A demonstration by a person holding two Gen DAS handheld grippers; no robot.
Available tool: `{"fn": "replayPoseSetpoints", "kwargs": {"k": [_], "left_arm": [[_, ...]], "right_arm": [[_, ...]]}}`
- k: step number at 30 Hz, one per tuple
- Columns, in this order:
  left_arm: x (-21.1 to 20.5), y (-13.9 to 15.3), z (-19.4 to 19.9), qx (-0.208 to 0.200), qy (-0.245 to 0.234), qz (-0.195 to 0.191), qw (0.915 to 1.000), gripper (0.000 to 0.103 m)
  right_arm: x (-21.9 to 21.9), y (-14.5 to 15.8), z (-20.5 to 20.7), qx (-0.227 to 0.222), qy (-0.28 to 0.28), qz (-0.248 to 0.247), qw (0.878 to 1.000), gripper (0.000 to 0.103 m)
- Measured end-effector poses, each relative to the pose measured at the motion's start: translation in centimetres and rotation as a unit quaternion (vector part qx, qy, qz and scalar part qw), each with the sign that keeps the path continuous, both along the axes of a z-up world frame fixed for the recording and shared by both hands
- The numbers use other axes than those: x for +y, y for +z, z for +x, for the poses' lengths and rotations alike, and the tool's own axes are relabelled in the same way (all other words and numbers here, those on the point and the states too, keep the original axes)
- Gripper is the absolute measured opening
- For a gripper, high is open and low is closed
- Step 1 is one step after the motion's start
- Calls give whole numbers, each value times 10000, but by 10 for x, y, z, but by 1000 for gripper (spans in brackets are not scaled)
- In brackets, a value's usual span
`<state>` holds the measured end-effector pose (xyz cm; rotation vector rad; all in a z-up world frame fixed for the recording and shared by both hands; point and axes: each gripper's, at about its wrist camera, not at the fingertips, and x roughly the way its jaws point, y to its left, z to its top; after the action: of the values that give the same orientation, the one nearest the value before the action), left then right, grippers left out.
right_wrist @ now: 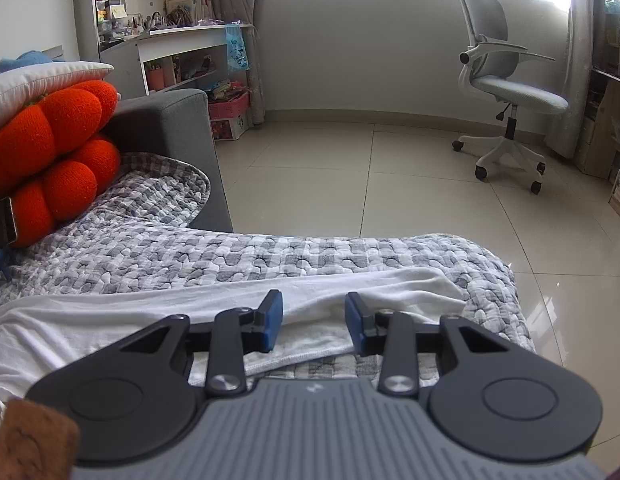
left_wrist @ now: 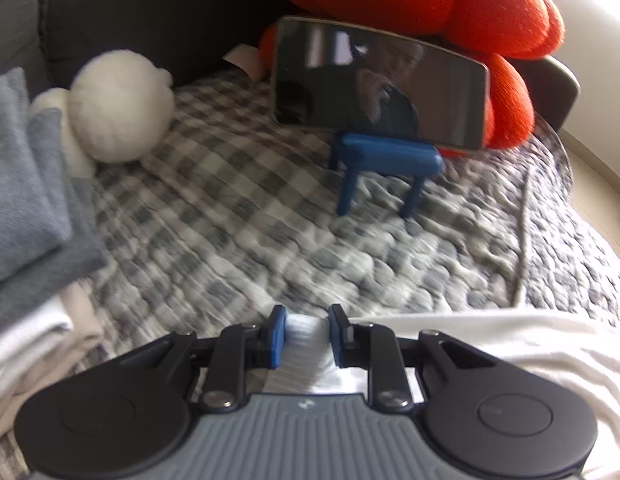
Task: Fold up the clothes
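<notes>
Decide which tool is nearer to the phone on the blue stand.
Left. The left tool faces the phone straight ahead across the checked blanket. In the right tool's view, only the phone's edge shows, far off to its left.

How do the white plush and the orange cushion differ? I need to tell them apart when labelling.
The white plush is pale, rounded and lies low on the checked blanket; the orange cushion is bright, lobed and sits behind the phone. The plush looks smaller in this view. Both look soft.
</notes>
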<state>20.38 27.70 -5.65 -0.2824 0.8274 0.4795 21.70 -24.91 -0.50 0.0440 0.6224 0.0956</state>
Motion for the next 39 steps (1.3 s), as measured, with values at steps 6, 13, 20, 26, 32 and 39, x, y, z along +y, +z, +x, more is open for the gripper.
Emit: {"fn": "replayPoseSetpoints", "kwargs": {"k": [6,13,20,26,32,39], "left_arm": [[0,-3,5,1,143,239,9996,23],[2,-8,8,-61,331,165,9993,23],[4,0,4,-208,494,116,9985,23],[2,-7,9,32,329,239,9992,23],[1,-6,9,45,320,251,9992,23],[3,-6,11,78,322,204,9992,23]], "right_arm": [[0,-1,0,-30,-63,-8,10000,38],[-12,-6,6,145,-295,194,9993,39],[-57,-27,24,884,-922,1167,9849,38],[-98,-36,33,868,-1607,1769,9671,38],[-118,-44,41,890,-1884,2167,9537,38],[-120,-47,47,1013,-2006,2282,9473,35]]}}
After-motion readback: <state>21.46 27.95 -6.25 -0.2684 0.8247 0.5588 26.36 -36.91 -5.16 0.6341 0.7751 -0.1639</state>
